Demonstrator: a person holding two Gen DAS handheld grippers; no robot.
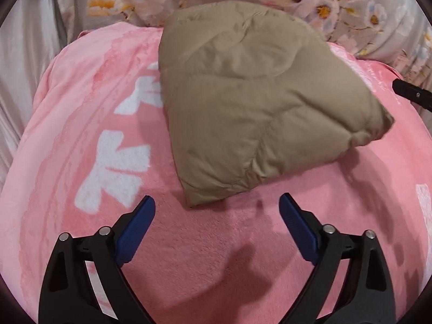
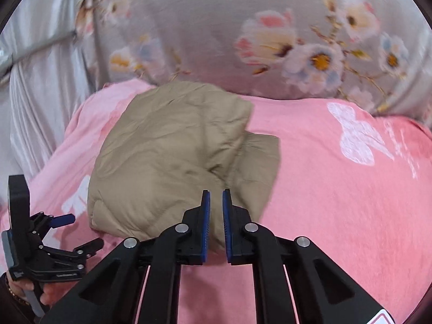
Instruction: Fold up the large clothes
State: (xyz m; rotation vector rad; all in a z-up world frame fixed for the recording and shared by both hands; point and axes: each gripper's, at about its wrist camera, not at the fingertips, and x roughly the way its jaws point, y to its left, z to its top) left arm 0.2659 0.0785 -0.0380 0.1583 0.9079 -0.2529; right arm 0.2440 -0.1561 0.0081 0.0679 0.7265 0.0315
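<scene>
Jacket: tan padded jacket lies folded into a bundle on the pink blanket, just ahead of both grippers.
Handling: likely soft, light, springy (may puff open) — take a thick folded edge.
Left gripper: jaws wide, empty.
Right gripper: nearly closed — nothing between.

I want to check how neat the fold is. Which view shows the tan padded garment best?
The left wrist view: the folded tan padded garment lies whole and unobstructed. The right wrist view shows it with its near edge hidden behind the right gripper.
</scene>
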